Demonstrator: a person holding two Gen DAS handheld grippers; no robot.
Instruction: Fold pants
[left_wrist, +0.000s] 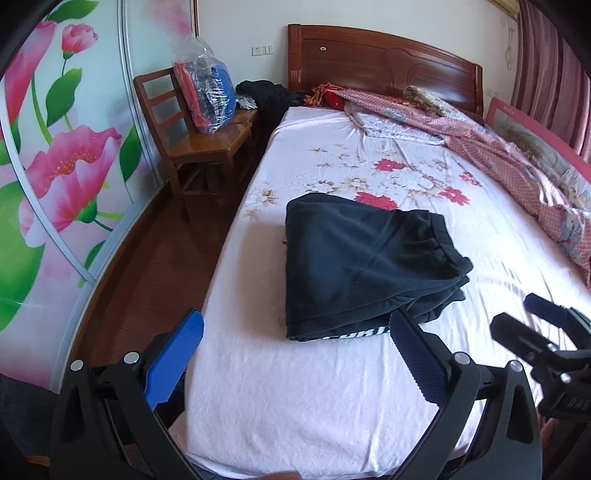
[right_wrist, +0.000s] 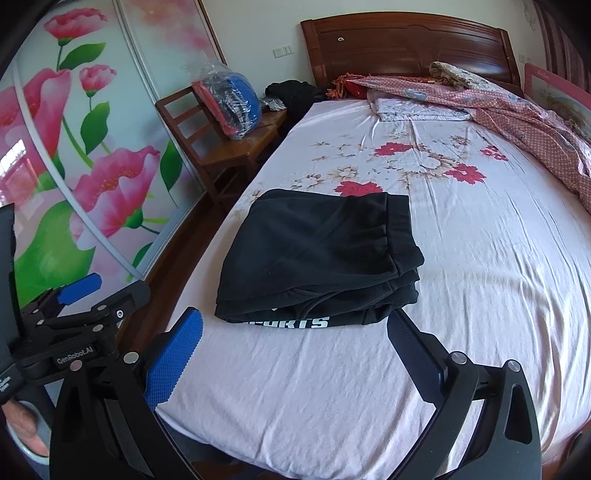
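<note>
The pants are lying on the bed as a compact dark stack of several layers, well short of the headboard and nearer the bed's chair-side edge than its quilt side. The stack's long axis is running roughly across both cameras' views; the elastic waistband is sitting on the end turned away from the chair, and a strip of white lettering is showing along the edge facing the grippers.

From the right gripper the stack is lying straight ahead, its lettered edge just beyond the fingertips and not touching them. From the left gripper it is sitting ahead and slightly toward the waistband end, with one finger overlapping the stack's near corner in the picture; whether it is touching the cloth I cannot tell. The two are about equally near.

Both grippers are hovering low over the sheet, pointing toward the headboard, jaws spread wide and holding nothing. The right one is appearing at the edge of the left view, side by side with it.

Judging by the layers, the folding looks essentially complete; any coming move would likely be a small tidy or pulling back.
</note>
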